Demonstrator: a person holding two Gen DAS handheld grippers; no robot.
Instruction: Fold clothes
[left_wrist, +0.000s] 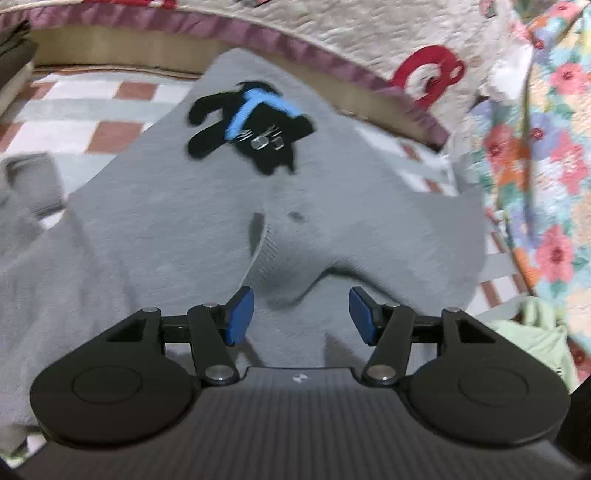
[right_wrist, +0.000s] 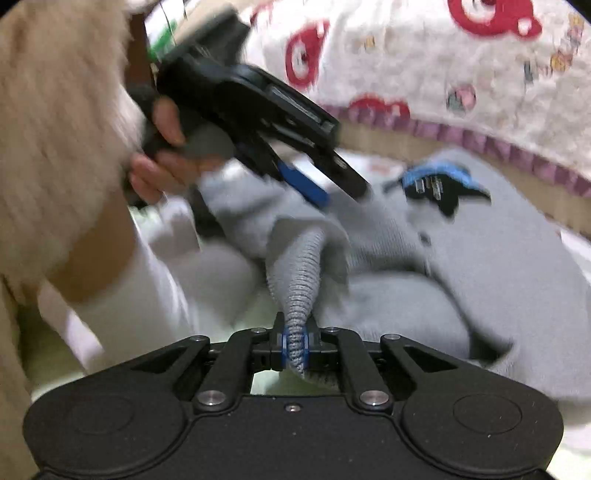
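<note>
While the grey sweater (left_wrist: 229, 236) lies spread but rumpled over the checked mat (left_wrist: 88, 110), its black cat patch (left_wrist: 251, 125) with the blue scarf facing up, the right claw (right_wrist: 295, 341) has its fingers pressed tight on a ribbed edge (right_wrist: 301, 280) of that sweater, a cuff or hem by the look of it, and the knit rises in a taut cone from the pile. Over on the other side, the left claw (left_wrist: 301, 315) hovers just above a raised hump of grey cloth, blue pads (left_wrist: 240, 314) spread wide and gripping nothing. In the right wrist view that same left claw (right_wrist: 325, 188) shows up slanting down toward the garment, the person's hand (right_wrist: 162, 162) wrapped round its handle, a cream fuzzy sleeve (right_wrist: 59, 129) beside it.

Judging by the lie of things, a fold is being set up: one edge is caught, the second hold is yet to be made. The next move would call for the left claw to close on the cloth below it, far enough from the right grip that the knit can be drawn flat between the two. Soft, stretchy fabric, so a shallow pinch may slip.

A quilt (left_wrist: 424, 44) with red prints hangs behind, and a flowered cloth (left_wrist: 546, 147) stands at the right.
</note>
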